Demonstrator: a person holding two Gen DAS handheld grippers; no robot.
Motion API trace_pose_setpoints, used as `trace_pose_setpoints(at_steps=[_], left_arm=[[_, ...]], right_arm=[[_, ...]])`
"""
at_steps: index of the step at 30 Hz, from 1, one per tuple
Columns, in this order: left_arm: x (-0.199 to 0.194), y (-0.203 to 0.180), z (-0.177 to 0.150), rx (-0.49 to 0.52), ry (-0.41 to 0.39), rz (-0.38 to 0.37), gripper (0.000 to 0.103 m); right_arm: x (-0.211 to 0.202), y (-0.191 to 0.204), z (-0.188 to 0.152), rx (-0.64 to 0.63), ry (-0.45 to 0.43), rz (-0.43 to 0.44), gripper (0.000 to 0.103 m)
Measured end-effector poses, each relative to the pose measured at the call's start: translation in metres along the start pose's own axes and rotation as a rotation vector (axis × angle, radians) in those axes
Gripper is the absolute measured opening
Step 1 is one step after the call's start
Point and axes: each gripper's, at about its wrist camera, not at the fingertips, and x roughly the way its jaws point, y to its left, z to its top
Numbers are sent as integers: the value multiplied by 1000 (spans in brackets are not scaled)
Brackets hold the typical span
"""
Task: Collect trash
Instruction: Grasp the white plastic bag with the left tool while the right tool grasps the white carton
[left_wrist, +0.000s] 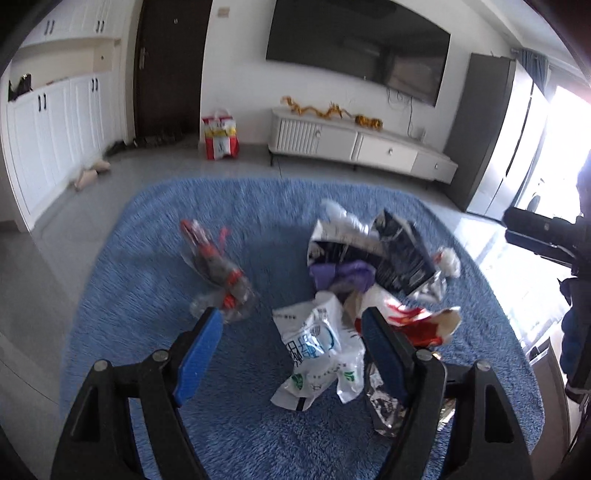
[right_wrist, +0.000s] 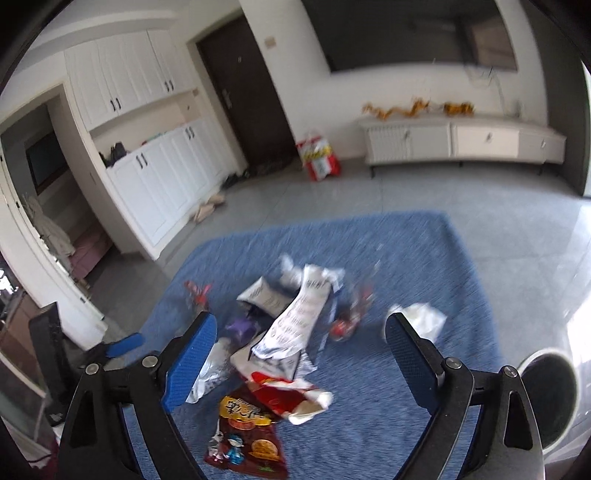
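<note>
Blue rug (left_wrist: 155, 236) holds scattered wrappers (left_wrist: 317, 350); both claws gape.

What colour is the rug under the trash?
Blue; the rug shows best in the right wrist view.

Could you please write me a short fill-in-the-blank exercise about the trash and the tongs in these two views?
1. The trash lies on a rug whose colour is ____.
2. Both the left tongs and the right tongs are ____, holding nothing.
3. The crumpled item beside the black wrapper is coloured ____.
4. The dark red snack bag lies nearest the ____ tongs.

Missing words: blue; open; purple; right
</note>
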Motion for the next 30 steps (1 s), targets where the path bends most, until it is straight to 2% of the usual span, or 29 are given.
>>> trace_pose_setpoints(at_steps=[7, 14, 16, 17, 18, 22, 24, 27, 30], left_arm=[[37, 0, -8, -23, 76, -20, 76], [48, 1, -9, -29, 93, -30, 76], [49, 0, -9, -32, 98, -38, 69], [49, -1, -9, -33, 99, -45, 66], [49, -2, -8, -33, 99, -50, 58], [44, -8, -9, -21, 91, -59, 31], [41, -11, -9, -16, 88, -51, 28], [35, -12, -11, -21, 79, -40, 19], [23, -9, -10, -37, 55, -35, 16]], right_arm=[[63, -1, -19, 91, 152, 24, 91], [91, -8, -20, 177, 196, 32, 91], [95, -9, -20, 187, 203, 30, 88], [97, -11, -22, 203, 207, 37, 79], [97, -13, -22, 212, 209, 42, 66], [90, -18, -30, 232, 200, 71, 63], [82, -19, -31, 232, 188, 85, 63], [66, -19, -34, 219, 163, 112, 63], [50, -16, -33, 204, 141, 151, 63]])
